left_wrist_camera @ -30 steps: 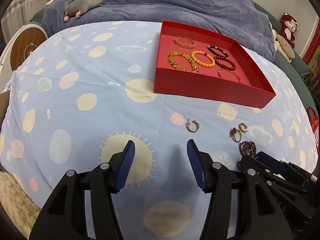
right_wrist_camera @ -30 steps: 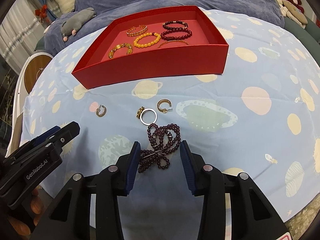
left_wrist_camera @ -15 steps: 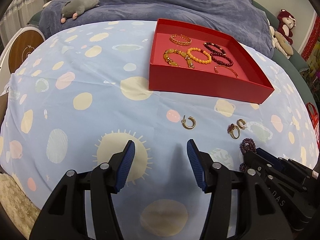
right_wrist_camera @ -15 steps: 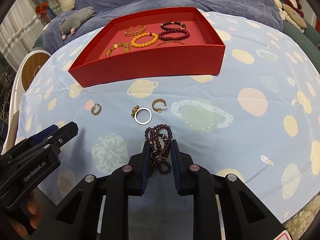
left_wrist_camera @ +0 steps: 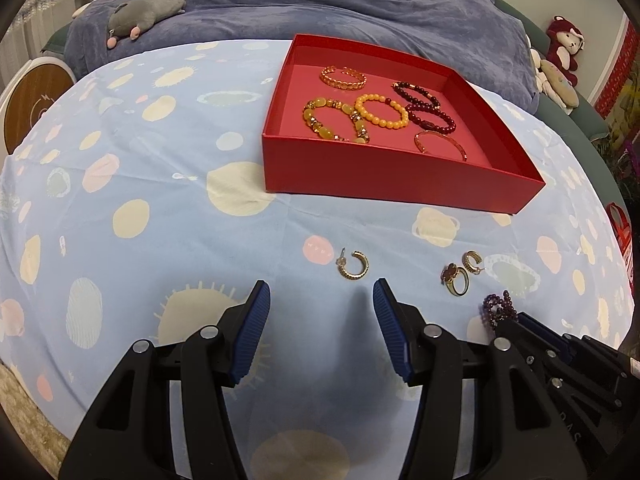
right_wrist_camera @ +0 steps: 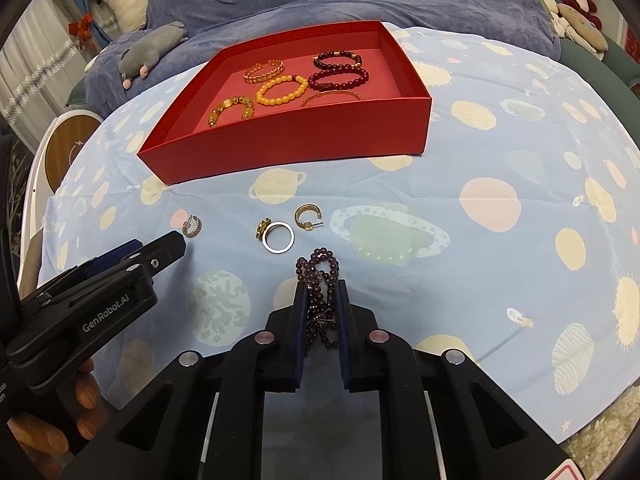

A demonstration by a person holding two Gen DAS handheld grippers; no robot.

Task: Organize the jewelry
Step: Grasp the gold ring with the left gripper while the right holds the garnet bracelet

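Note:
A dark purple bead strand [right_wrist_camera: 320, 264] lies on the patterned cloth, and my right gripper [right_wrist_camera: 320, 286] is closing on it, its pads pressing the beads from both sides. In the left wrist view the strand [left_wrist_camera: 496, 308] shows beside that gripper's tip [left_wrist_camera: 516, 322]. My left gripper [left_wrist_camera: 320, 296] stands open over bare cloth, just short of a gold hoop earring [left_wrist_camera: 354, 266]. A stone ring [left_wrist_camera: 454, 278] and a second hoop earring [left_wrist_camera: 472, 261] lie to its right. Behind them, the red box [left_wrist_camera: 380, 184] holds several bracelets.
The cloth [right_wrist_camera: 500, 152] covers a rounded table with its near edge just below both grippers. A blue blanket [left_wrist_camera: 320, 4] with a grey plush toy [left_wrist_camera: 144, 12] lies behind the box. More plush toys [left_wrist_camera: 560, 60] sit at the far right. A round wooden panel [left_wrist_camera: 32, 100] stands left.
My right gripper's jaws have closed from wide apart onto the bead strand, bunching it between the pads. The left gripper has stayed open in place.

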